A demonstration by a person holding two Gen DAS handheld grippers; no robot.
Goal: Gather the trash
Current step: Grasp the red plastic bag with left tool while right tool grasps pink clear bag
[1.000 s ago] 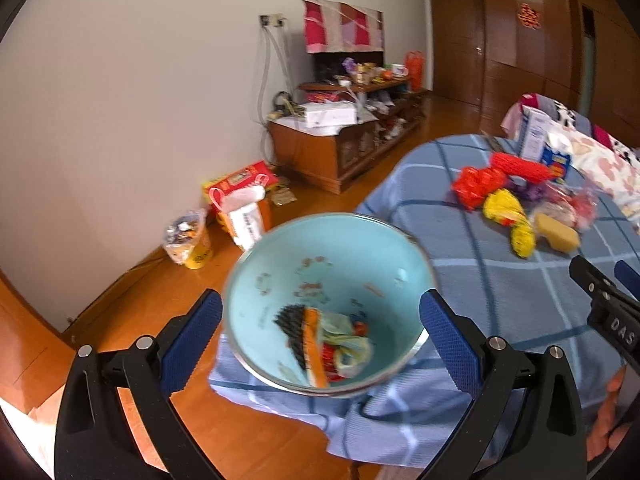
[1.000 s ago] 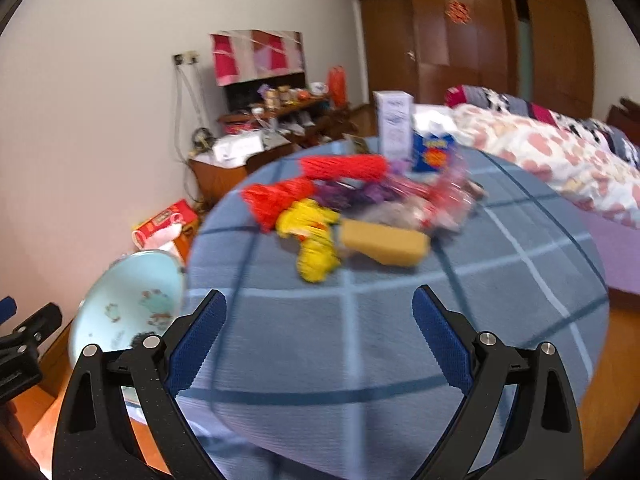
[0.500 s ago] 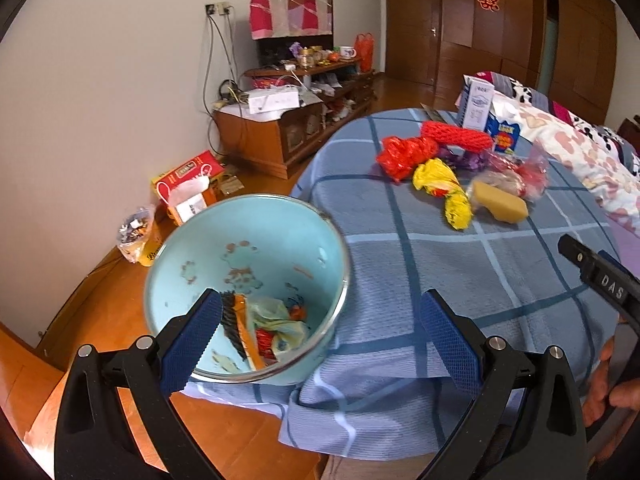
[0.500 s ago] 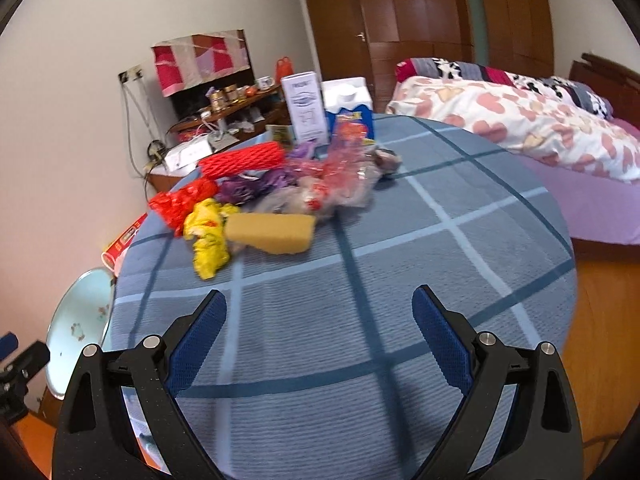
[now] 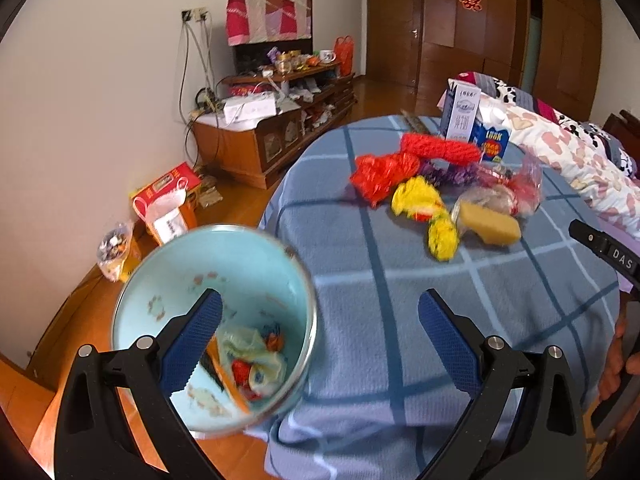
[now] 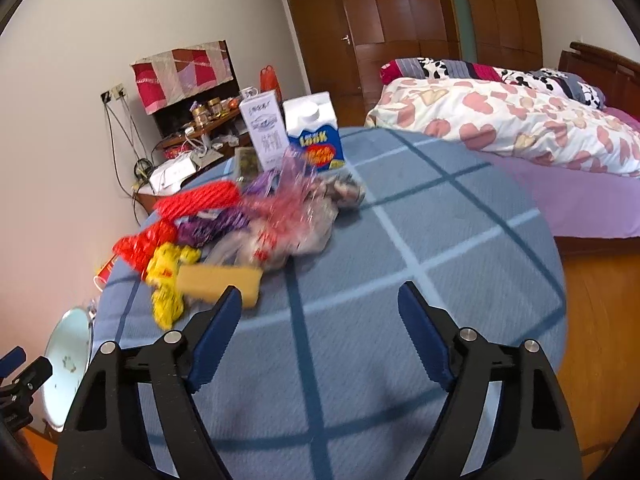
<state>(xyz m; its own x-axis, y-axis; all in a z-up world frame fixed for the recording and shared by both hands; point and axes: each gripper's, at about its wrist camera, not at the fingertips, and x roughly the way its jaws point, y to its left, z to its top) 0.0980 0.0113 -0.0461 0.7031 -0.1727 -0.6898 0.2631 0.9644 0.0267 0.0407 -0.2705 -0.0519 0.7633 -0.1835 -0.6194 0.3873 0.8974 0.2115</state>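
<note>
A light-blue enamel basin (image 5: 168, 280) with wrappers in it sits at the left edge of the blue plaid table (image 5: 380, 280); it also shows in the right wrist view (image 6: 66, 364). A trash pile lies mid-table: red wrapper (image 5: 380, 174), yellow wrapper (image 5: 420, 200), yellow sponge (image 5: 488, 228), clear crumpled bag (image 5: 508, 192). My left gripper (image 5: 320, 316) is open, left finger over the basin. My right gripper (image 6: 320, 306) is open and empty, just short of the sponge (image 6: 218, 280) and yellow wrapper (image 6: 168, 276).
A white carton (image 6: 266, 128) and a blue milk carton (image 6: 316, 136) stand at the table's far side. A bed (image 6: 520, 120) lies to the right. A wooden cabinet (image 5: 260, 140), boxes and bags on the floor stand along the left wall.
My left gripper has swung right, so the basin now sits lower left under its left finger. My right gripper has moved forward toward the trash pile. Both stay open.
</note>
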